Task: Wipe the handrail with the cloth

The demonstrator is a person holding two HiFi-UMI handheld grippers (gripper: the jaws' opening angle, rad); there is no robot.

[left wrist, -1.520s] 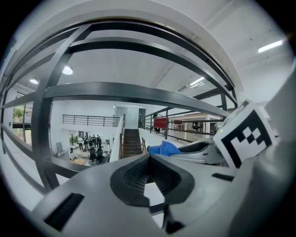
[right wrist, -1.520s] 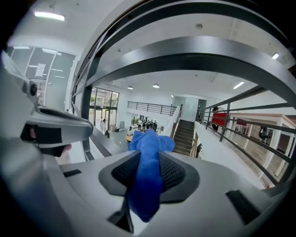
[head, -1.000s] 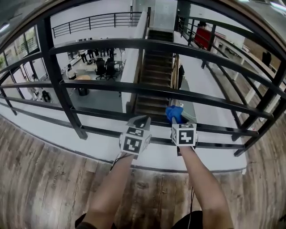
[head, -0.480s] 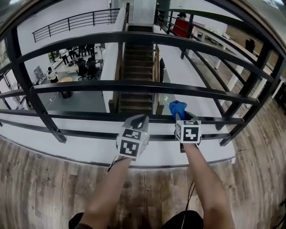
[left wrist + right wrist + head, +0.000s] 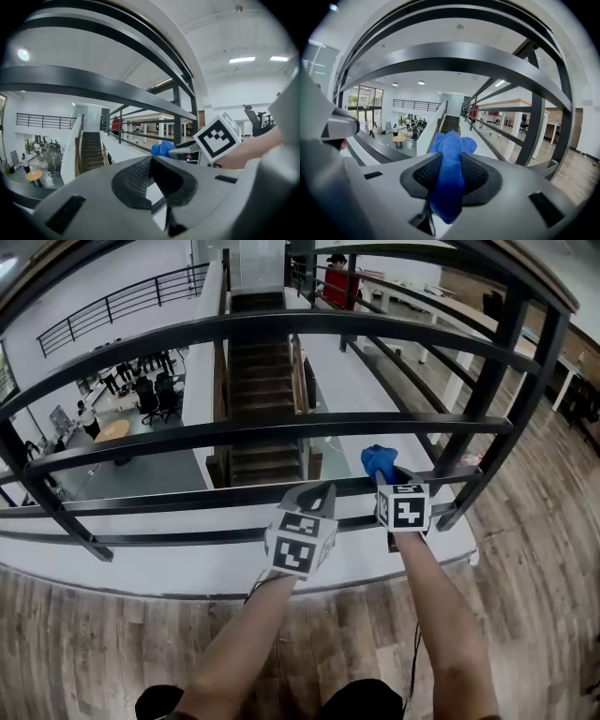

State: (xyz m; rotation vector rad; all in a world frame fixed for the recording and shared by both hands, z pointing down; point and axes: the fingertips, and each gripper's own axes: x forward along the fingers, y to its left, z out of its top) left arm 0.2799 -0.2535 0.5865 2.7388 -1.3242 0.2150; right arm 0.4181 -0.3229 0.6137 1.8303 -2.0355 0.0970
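Note:
The handrail is a black railing of horizontal bars (image 5: 187, 502) in front of me. A blue cloth (image 5: 377, 461) sticks out of my right gripper (image 5: 386, 479), which is shut on it and held at one of the lower bars. The right gripper view shows the cloth (image 5: 449, 173) pinched between the jaws, with a thick bar (image 5: 464, 61) overhead. My left gripper (image 5: 322, 493) sits just left of it at the same bar, shut with nothing in it. From the left gripper (image 5: 151, 170) the cloth (image 5: 162, 149) is visible just past its shut jaws.
A black upright post (image 5: 497, 399) stands close on the right, where the railing turns a corner. Wooden floor (image 5: 94, 634) lies under me. Beyond the bars is a drop to a staircase (image 5: 258, 399) and a lower floor with people (image 5: 141, 390).
The view has swung so the corner post is nearer. Both grippers have shifted right along the lower bar, with the cloth still held in the right one.

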